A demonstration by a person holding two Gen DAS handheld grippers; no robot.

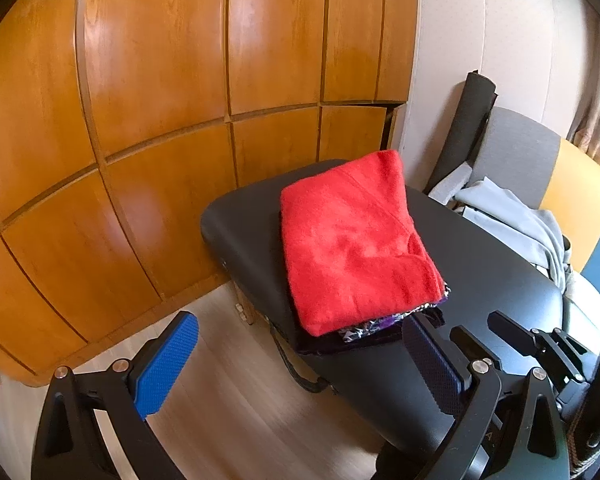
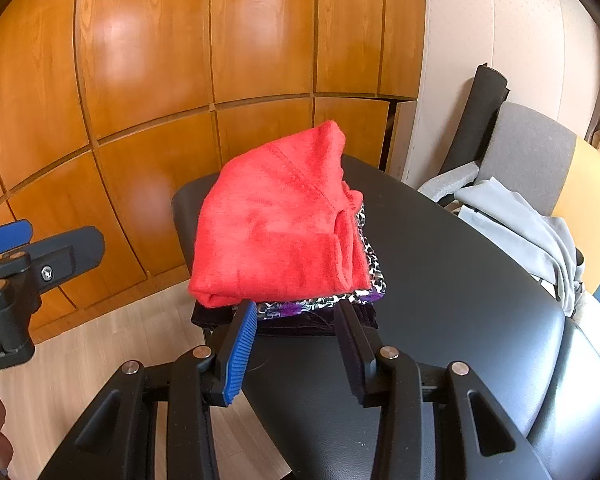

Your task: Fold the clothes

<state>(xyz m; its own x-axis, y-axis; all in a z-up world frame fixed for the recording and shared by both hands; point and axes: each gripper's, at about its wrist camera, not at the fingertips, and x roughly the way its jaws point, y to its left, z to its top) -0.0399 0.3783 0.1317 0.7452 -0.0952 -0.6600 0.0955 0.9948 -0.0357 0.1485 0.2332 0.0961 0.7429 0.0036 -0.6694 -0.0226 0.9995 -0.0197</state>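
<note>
Three folded garments are sitting in a stack near the far-left end of the black padded tabletop [image 2: 460, 280]: a red fleece garment [image 2: 276, 220] on top, a black, white and purple patterned garment [image 2: 364, 280] peeking out beneath it, and a dark garment [image 2: 300, 322] at the bottom. The left gripper [image 1: 300, 360] is hovering with its jaws standing wide apart and nothing between them, its blue pads on either side of the stack's near corner but well short of it. The right gripper [image 2: 296, 344] is pointing at the near edge of the stack with its jaws partly apart; nothing is showing between the pads, and the fingertips are sitting just beside the dark bottom layer, though whether they are touching it cannot be told. The red fleece is looking thick, soft and light, so it is likely compressing under a pinch and holding its fold fairly well, while the thin patterned cloth under it is probably slippery and apt to slide out. A grey garment [image 2: 532, 232] is lying crumpled and unfolded on the chair [image 2: 528, 152] beyond the tabletop's right side, well apart from the stack; being limp, it is best taken by a hem or shoulder edge with both grippers, spread flat on the bare tabletop before folding.
</note>
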